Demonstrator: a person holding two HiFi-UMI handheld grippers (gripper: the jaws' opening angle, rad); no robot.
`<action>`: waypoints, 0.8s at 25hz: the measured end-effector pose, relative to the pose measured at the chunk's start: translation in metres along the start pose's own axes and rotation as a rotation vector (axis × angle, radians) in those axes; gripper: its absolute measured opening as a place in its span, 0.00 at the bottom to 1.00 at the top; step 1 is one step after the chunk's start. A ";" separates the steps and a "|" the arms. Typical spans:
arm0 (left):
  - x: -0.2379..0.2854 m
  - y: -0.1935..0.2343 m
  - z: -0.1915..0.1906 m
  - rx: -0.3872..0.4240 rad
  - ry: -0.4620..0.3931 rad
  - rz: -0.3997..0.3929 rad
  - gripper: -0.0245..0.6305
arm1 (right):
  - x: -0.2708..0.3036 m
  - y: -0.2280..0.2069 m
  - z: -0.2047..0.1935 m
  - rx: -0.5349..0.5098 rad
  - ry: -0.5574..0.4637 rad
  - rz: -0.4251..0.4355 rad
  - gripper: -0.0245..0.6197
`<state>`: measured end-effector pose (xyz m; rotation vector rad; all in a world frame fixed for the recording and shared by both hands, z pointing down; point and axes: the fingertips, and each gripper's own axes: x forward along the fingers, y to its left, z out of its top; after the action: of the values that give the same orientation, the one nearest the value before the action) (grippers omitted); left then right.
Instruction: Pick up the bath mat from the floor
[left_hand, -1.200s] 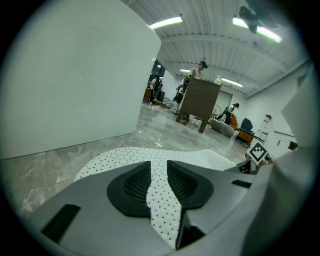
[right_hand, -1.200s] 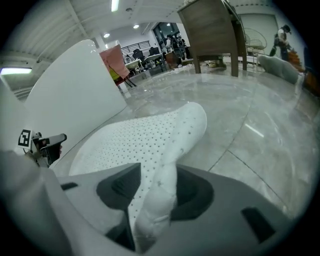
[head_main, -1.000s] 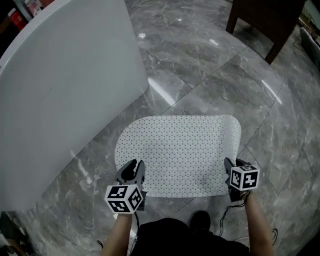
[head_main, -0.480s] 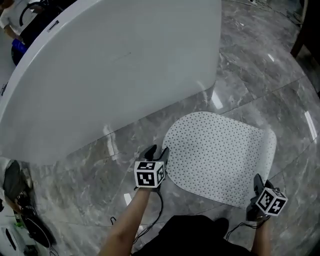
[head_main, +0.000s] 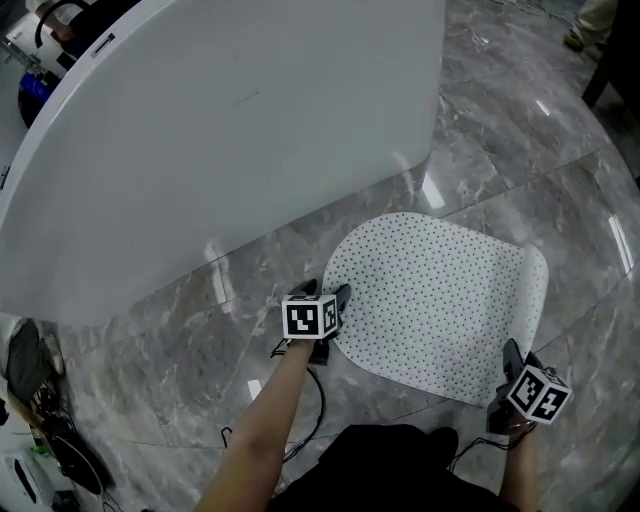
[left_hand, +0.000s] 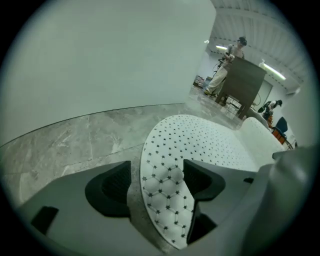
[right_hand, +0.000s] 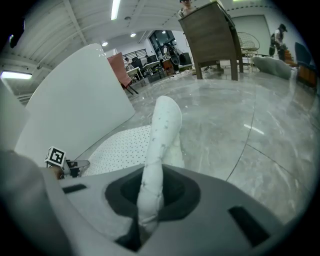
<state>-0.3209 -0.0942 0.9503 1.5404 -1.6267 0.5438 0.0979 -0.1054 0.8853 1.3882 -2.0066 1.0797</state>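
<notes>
White, star-dotted bath mat (head_main: 440, 290) lies on grey marble floor (head_main: 200, 340); right gripper (head_main: 511, 354) clamps its lifted corner, while left gripper (head_main: 328, 293), jaws just opened wide, straddles another corner unclamped.

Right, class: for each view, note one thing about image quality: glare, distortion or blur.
Head view: bright glare streaks on the polished marble floor, otherwise sharp. Left gripper view: dark round vignette, strong fisheye bulge, the bath mat crisp close up. Right gripper view: same fisheye; the ceiling strip light is blown out.
</notes>
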 end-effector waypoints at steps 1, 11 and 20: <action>0.002 -0.005 -0.001 0.005 0.008 0.002 0.53 | 0.001 0.001 -0.001 -0.001 0.001 0.001 0.08; 0.012 -0.068 -0.017 0.234 0.134 -0.073 0.54 | 0.008 0.010 -0.008 -0.021 0.021 -0.004 0.08; 0.020 -0.130 -0.025 0.407 0.186 -0.080 0.15 | 0.000 0.003 -0.002 0.003 -0.010 -0.029 0.08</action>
<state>-0.1878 -0.1082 0.9516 1.7758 -1.3614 0.9895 0.0953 -0.1035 0.8854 1.4227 -1.9864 1.0656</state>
